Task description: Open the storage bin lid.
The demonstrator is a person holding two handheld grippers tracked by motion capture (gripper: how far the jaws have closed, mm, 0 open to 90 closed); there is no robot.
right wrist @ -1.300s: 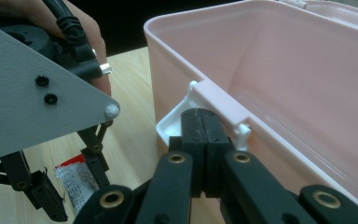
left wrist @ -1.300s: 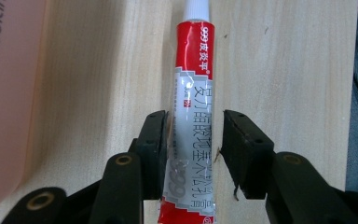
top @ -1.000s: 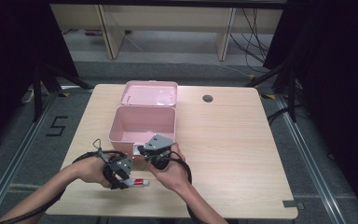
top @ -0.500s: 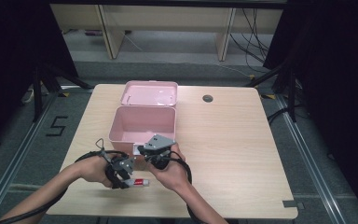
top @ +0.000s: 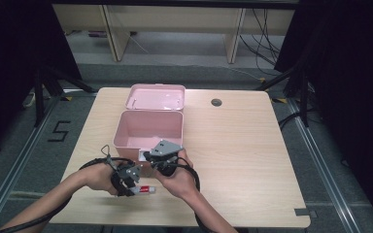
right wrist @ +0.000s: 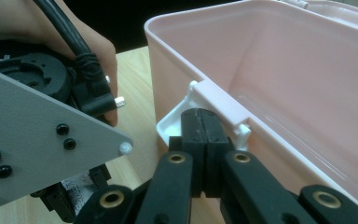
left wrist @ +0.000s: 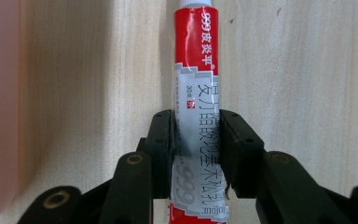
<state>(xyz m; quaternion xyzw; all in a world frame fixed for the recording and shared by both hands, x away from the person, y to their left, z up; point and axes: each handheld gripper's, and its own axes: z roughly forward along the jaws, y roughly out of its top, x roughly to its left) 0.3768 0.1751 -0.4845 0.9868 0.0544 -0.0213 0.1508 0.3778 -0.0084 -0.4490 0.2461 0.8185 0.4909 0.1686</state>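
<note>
A red and white tube (left wrist: 196, 60) lies on the wooden table (top: 233, 145), close to the front edge. My left gripper (left wrist: 196, 135) has just been closing its jaws, and the pads now press on both sides of the tube (top: 146, 190). From above, the left gripper (top: 135, 187) sits just left of the right hand. An open pink box (top: 126, 124) stands behind, its lid (top: 156, 97) folded back. My right gripper (right wrist: 200, 114) is shut, its tips against the white latch (right wrist: 219, 105) on the box's front wall (right wrist: 279, 60). Nothing shows between them.
A round cable hole (top: 216, 102) sits in the table at the back right. The table's right half is bare wood. Shelving legs and cables stand on the floor beyond the far edge. The left gripper's grey plate (right wrist: 37, 135) is close beside my right gripper.
</note>
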